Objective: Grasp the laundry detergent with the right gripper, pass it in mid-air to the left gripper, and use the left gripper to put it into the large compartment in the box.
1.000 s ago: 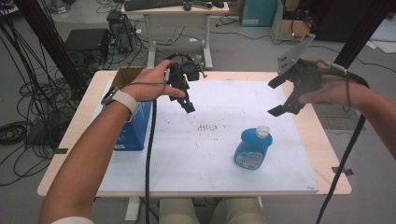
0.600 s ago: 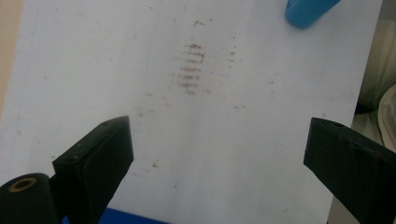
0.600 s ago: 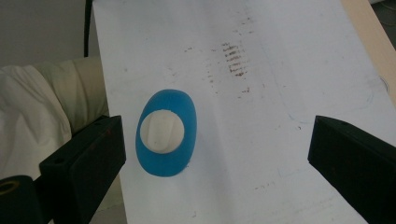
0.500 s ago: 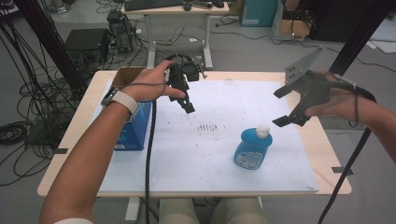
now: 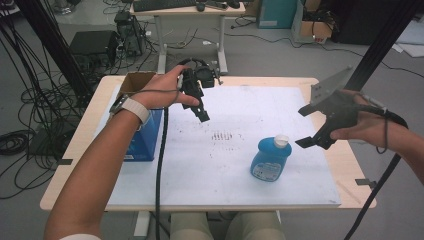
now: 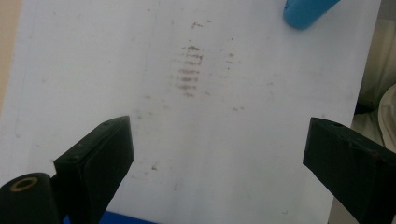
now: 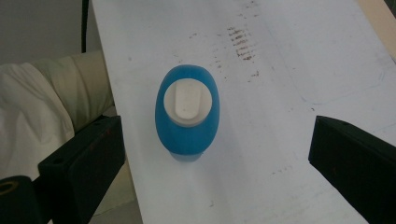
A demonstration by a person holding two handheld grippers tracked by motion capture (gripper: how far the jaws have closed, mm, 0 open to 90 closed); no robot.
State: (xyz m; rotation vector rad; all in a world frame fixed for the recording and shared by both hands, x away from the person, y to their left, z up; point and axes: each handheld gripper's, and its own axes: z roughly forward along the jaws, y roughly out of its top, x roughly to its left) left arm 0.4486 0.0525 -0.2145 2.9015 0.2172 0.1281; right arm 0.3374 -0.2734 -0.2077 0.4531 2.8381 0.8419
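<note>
Right gripper up in the air off to the bottle's right, jaws spread wide, nothing between them. From its own view, looked straight down on the blue bottle and its white cap. Bottle stood upright on the white mat, toward the near right. Left gripper also wide open and empty, above the mat's far left, next to the blue box.

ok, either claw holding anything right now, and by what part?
Nothing is held. The left claw is open over the white table sheet. The right claw is open beside the blue plastic bottle with the white cap, apart from it.
</note>
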